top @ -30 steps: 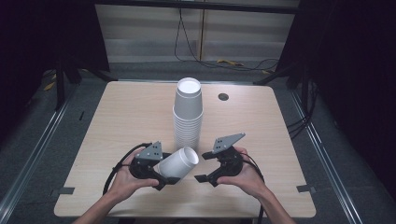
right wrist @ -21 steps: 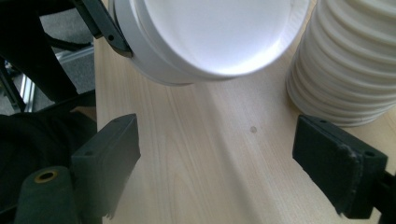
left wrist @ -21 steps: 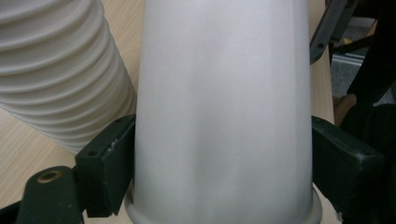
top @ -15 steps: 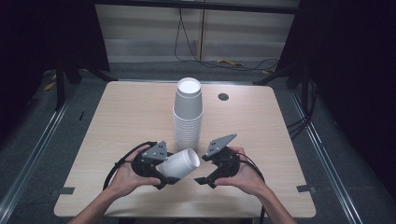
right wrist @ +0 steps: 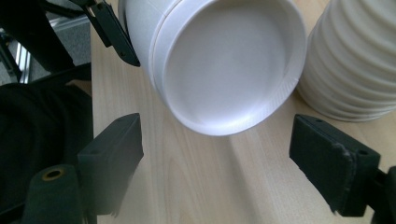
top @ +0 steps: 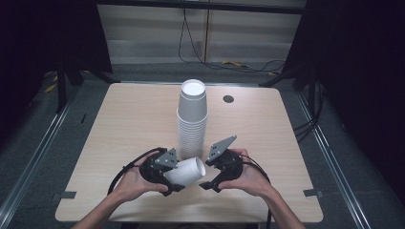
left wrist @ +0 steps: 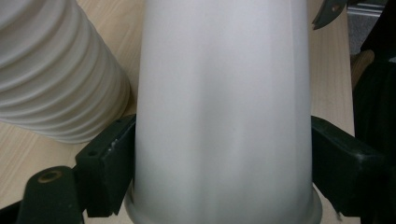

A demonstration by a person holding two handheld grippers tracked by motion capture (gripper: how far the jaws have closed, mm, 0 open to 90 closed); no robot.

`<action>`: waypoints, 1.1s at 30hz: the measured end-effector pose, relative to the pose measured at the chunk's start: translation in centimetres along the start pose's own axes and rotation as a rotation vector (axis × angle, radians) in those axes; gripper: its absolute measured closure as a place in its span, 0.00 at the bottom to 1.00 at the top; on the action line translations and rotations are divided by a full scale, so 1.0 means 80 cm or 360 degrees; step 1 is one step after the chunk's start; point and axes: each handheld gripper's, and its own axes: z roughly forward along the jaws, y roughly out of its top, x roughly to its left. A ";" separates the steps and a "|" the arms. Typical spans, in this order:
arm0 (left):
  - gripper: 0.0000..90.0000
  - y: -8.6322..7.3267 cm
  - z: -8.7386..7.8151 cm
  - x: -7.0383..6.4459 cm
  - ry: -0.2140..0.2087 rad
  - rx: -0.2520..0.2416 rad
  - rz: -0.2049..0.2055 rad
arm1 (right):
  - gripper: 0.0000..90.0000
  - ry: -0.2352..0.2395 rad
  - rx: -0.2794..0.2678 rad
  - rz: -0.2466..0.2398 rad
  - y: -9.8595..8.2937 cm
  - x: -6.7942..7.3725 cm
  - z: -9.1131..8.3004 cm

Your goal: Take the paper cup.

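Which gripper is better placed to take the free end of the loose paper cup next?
Right. The left gripper already clamps the paper cup on its sides, while the right gripper is open, jaws apart, facing the cup's base beside the cup stack.

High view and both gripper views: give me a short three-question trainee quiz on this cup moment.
1. True or false: the left gripper is shut on the single paper cup.
2. How do the right gripper's jaws stand? A) open, nothing between them B) clamped on the cup's base C) clamped on the cup stack
3. Fill in: the held cup lies on its side in front of the ____ of upside-down paper cups on the table.

Key: 1 true. 2 A; in the right gripper view the cup's base faces the open jaws. 3 stack.
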 end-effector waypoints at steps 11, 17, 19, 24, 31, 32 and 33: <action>0.19 0.013 0.014 -0.006 -0.0048 0.0133 0.0075 | 0.21 0.0003 0.0123 -0.0080 0.006 0.004 0.011; 0.19 0.016 0.020 -0.008 -0.0064 0.0188 0.0094 | 0.19 0.0009 0.0176 -0.0113 0.009 0.006 0.017; 0.19 0.020 0.021 -0.008 -0.0078 0.0213 0.0112 | 0.19 0.0007 0.0195 -0.0149 0.011 0.007 0.020; 0.19 0.025 0.024 -0.012 -0.0085 0.0214 0.0136 | 0.19 0.0029 0.0210 -0.0164 0.017 0.010 0.021; 0.18 0.026 0.027 -0.017 -0.0113 0.0219 0.0152 | 0.20 0.0082 0.0225 -0.0165 0.017 0.013 0.025; 0.18 0.026 0.027 -0.018 -0.0114 0.0219 0.0156 | 0.20 0.0088 0.0224 -0.0166 0.017 0.013 0.025; 0.18 0.026 0.027 -0.018 -0.0114 0.0219 0.0156 | 0.20 0.0088 0.0224 -0.0166 0.017 0.013 0.025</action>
